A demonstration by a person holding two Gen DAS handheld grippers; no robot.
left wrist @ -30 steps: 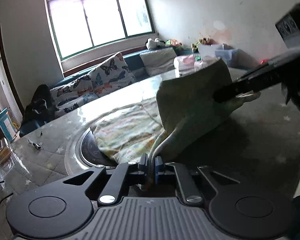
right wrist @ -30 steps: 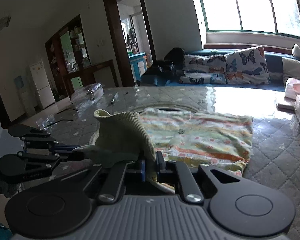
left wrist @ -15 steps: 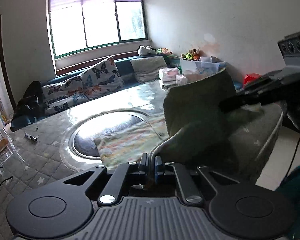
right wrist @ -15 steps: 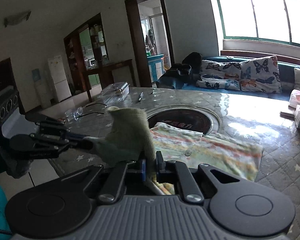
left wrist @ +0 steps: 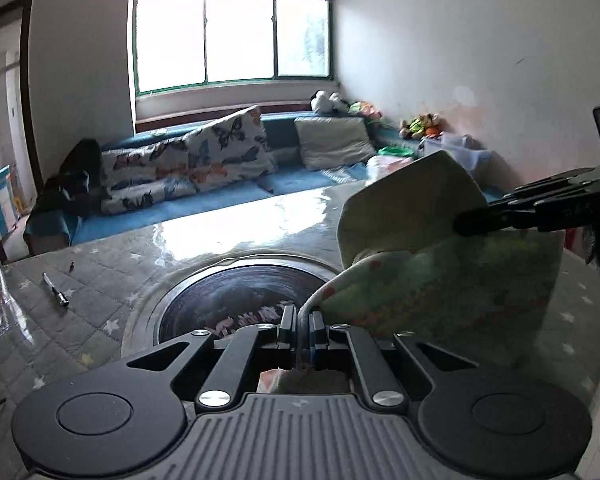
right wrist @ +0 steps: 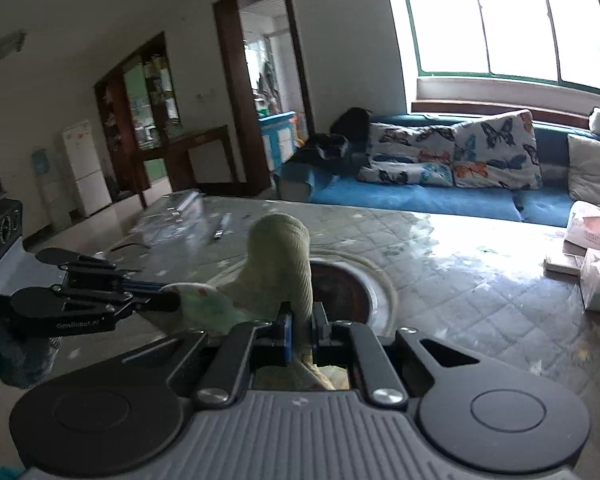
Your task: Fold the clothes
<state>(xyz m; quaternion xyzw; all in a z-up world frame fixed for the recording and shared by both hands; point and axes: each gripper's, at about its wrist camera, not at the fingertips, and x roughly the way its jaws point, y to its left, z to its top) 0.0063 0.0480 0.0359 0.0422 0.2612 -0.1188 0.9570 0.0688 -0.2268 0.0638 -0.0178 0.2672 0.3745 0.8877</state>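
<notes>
My left gripper (left wrist: 301,326) has its jaws pinched nearly together on a thin edge of the garment (left wrist: 440,280), a pale green piece with a small coloured print; the cloth rises from between the fingers and spreads up and to the right of them, lifted off the table (left wrist: 100,320). My right gripper (right wrist: 300,330) is likewise clamped narrow on the same garment (right wrist: 280,264), gripping a ribbed green part that stands up just ahead of its fingers. From the left wrist view I see the right gripper (left wrist: 464,226) reaching in from the right edge, its tips holding the garment's upper edge, so the cloth hangs stretched between the two. From the right wrist view the left gripper (right wrist: 172,302) comes in from the left, closed on a printed corner. Beyond and below the left fingers lies the table's dark round inset (left wrist: 236,296). A pen-like tool (left wrist: 55,290) lies on the quilted cover, well to the left of them. Far ahead stands a blue sofa (right wrist: 420,196) with butterfly cushions (right wrist: 496,152).
</notes>
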